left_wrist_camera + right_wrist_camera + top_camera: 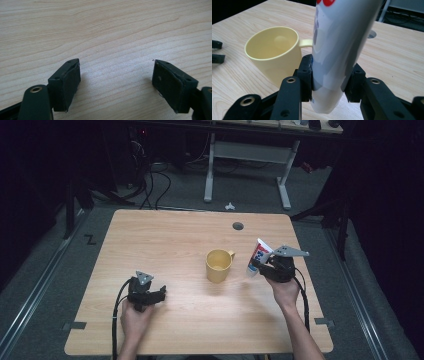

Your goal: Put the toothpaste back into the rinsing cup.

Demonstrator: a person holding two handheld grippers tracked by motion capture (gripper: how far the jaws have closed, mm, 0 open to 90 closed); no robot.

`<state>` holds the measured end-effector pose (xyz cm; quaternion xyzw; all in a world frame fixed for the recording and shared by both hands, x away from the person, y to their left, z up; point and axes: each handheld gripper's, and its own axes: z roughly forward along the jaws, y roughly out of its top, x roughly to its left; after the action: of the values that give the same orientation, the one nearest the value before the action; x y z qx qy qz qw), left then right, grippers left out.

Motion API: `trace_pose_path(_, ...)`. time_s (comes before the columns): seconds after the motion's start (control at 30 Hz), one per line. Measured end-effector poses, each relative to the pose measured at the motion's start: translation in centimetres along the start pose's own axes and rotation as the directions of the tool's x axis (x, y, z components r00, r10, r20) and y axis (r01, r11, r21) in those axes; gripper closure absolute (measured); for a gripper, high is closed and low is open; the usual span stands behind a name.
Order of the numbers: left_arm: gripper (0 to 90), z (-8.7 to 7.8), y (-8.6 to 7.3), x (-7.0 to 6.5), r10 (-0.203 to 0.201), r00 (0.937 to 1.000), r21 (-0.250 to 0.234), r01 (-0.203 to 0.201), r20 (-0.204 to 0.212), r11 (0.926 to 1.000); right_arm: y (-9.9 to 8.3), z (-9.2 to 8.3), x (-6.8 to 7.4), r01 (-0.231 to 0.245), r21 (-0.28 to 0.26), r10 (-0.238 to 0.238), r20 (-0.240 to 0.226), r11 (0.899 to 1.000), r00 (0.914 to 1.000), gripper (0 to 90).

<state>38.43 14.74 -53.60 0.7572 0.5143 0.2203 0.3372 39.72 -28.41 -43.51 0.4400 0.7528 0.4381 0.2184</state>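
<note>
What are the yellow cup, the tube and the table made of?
The cup looks like matte plastic: even pale yellow, a thin smooth rim, no glaze shine. The tube, held upright by the right gripper, seems to be glossy soft plastic or laminate, white with red and blue print and soft reflections. The table shows light wood grain, probably a smooth laminate or veneer top.

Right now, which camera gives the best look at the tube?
The right gripper view: the tube stands close up, clamped between the right gripper jaws beside the mug. The high view shows the tube small and tilted.
</note>
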Motion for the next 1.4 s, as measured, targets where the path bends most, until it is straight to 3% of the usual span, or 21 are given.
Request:
trace_pose_path(1.03, 23.1, 0.0, 0.0, 0.0, 0.000, 1.0000, 0.000, 0.000, 0.000, 1.0000, 2.2, -0.5, 1.8, 0.023, -0.044, -0.026, -0.086, 0.999, 0.9960, 64.4)
trace_pose_path(1.4, 23.1, 0.0, 0.0, 0.0, 0.000, 1.0000, -0.001, 0.000, -0.001, 1.0000, 2.6, -0.7, 1.9, 0.006, -0.052, -0.012, -0.109, 0.999, 0.9940, 64.5)
